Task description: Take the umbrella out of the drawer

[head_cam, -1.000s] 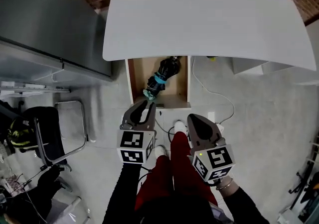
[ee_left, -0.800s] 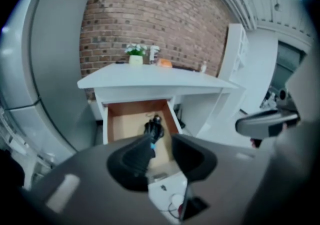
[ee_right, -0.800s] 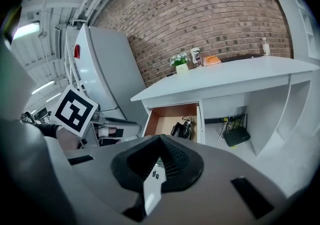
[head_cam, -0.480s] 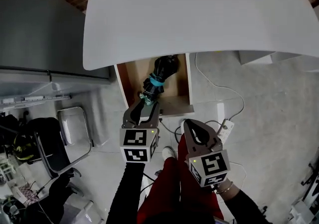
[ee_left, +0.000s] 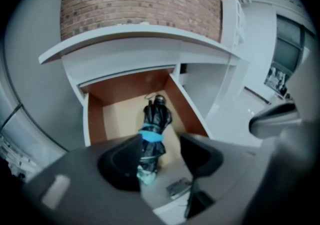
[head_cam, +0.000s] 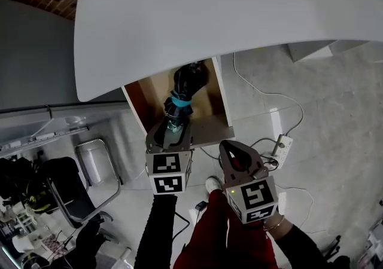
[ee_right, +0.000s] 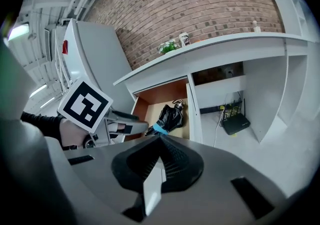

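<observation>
Two grippers are out in front of you, and only one is ready to work. On the left, your left gripper (ee_left: 161, 139) points down at the open drawer (ee_left: 94, 119), which sticks out from under the white tabletop (head_cam: 227, 11). Its fingers have just been opening and now stand wide apart. The near end of the umbrella (ee_left: 154, 119) shows in the gap between them, but the fingers do not squeeze it. The umbrella is black with a blue band. It is folded up and lies on the bottom of the drawer, with its far end toward the back.

I think the next step is to close on it, and a few things could go wrong there. The pale tip lies very close to one finger. If that finger bumps it first, the umbrella may slide deeper into the drawer. If you pinch only the very end, the long part may hang down and slip out. If you lift too steeply, it may knock the edge of the tabletop above.

On the right, your right gripper (ee_right: 160, 141) has its fingers closed together with nothing in them. It cannot catch a falling umbrella like that. Past it, a white power strip (head_cam: 281, 149) lies on the floor.
</observation>
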Demonstrator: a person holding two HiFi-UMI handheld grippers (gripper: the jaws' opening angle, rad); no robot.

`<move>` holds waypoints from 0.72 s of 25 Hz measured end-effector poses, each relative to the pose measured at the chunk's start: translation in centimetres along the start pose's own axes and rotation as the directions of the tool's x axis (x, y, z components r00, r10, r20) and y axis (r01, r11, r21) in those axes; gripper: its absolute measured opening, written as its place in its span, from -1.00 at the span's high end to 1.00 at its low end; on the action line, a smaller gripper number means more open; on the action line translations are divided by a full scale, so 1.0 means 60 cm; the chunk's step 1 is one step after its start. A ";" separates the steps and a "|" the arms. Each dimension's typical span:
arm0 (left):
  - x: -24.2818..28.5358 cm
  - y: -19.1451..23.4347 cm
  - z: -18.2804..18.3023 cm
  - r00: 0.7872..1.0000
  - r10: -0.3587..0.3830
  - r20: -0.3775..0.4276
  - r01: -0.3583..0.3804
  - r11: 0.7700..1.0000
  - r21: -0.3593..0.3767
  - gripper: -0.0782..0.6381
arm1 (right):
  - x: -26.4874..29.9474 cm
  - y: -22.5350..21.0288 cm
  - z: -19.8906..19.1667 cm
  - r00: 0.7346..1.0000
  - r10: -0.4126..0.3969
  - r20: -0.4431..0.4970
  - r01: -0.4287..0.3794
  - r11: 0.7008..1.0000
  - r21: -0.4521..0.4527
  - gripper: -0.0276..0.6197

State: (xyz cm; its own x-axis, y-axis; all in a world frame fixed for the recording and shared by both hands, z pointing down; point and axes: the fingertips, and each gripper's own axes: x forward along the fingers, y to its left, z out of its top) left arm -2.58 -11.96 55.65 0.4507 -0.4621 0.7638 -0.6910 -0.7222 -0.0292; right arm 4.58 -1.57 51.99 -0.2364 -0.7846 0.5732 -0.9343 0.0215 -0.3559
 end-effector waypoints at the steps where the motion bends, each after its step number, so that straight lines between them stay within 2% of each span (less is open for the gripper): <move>1: 0.007 -0.001 -0.002 1.000 0.001 -0.007 -0.001 1.000 0.007 0.12 | 0.004 -0.003 -0.002 1.000 -0.002 0.003 0.002 1.000 0.007 0.92; 11: 0.066 0.005 -0.018 0.997 0.020 -0.075 -0.013 0.995 0.101 0.00 | 0.031 -0.025 -0.017 1.000 -0.018 0.020 0.017 0.998 0.059 0.92; 18: 0.099 0.017 -0.035 0.991 0.038 -0.130 -0.018 0.988 0.152 0.00 | 0.045 -0.040 -0.021 0.999 -0.031 0.027 0.029 0.996 0.085 0.92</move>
State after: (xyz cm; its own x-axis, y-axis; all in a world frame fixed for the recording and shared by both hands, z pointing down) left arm -1.79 -14.35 61.53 0.3472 -0.4185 0.8392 -0.6052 -0.7836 -0.1404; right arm 5.86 -2.93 55.33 -0.1999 -0.8012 0.5641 -0.9146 -0.0540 -0.4008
